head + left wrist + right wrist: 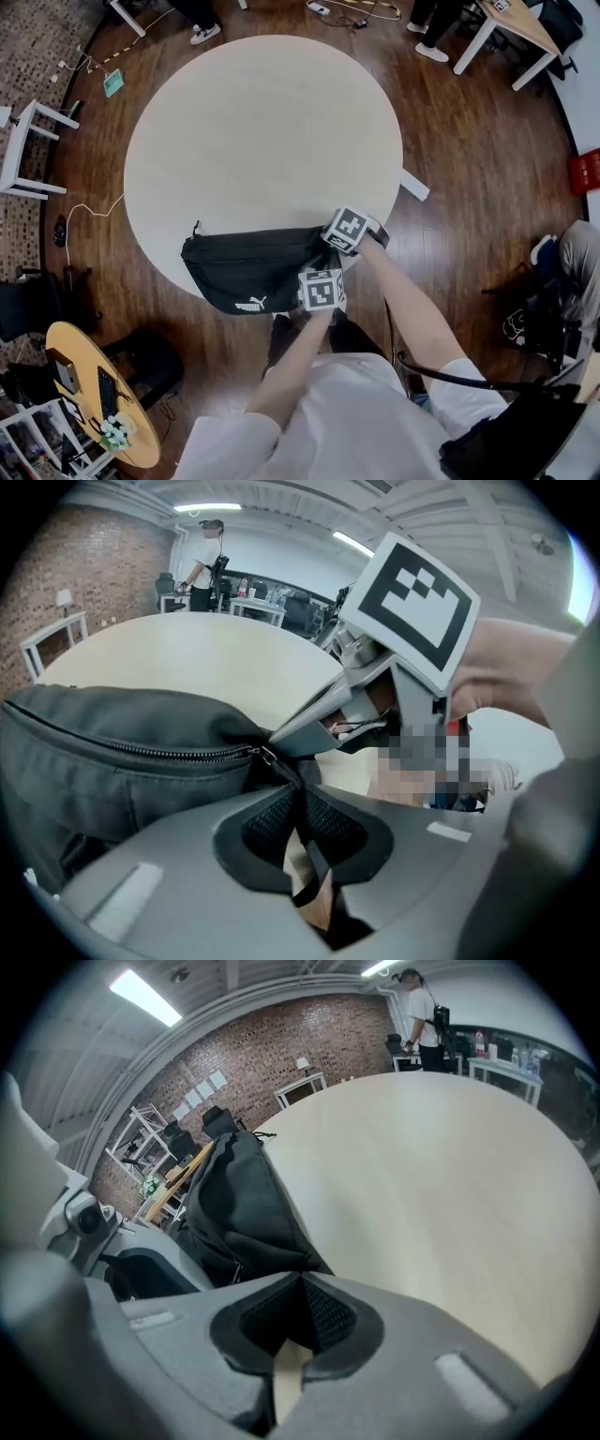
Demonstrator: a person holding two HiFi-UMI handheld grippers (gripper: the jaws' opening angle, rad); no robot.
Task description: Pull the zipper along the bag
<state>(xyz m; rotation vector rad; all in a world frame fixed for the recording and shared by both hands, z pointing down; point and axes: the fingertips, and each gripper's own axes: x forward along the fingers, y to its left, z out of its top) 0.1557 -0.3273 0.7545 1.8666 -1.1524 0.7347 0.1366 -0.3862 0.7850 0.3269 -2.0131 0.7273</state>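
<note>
A black waist bag (248, 272) lies at the near edge of the round table (262, 131), and both grippers are at its right end. In the left gripper view the zipper (159, 750) runs along the top of the bag (112, 761) to its slider (266, 755). A black pull strap (286, 769) leads from the slider down between the jaws of my left gripper (302, 799), which is shut on it. My right gripper (300, 1283) is shut on the end fabric of the bag (239, 1204). From above, the left gripper (309, 281) sits just in front of the right gripper (333, 239).
The pale tabletop stretches far beyond the bag. On the wooden floor stand a white stool (23, 150) at left, a small round wooden table (94, 394) at lower left and a white-legged desk (511, 28) at top right. A person (422, 1016) stands beyond the table.
</note>
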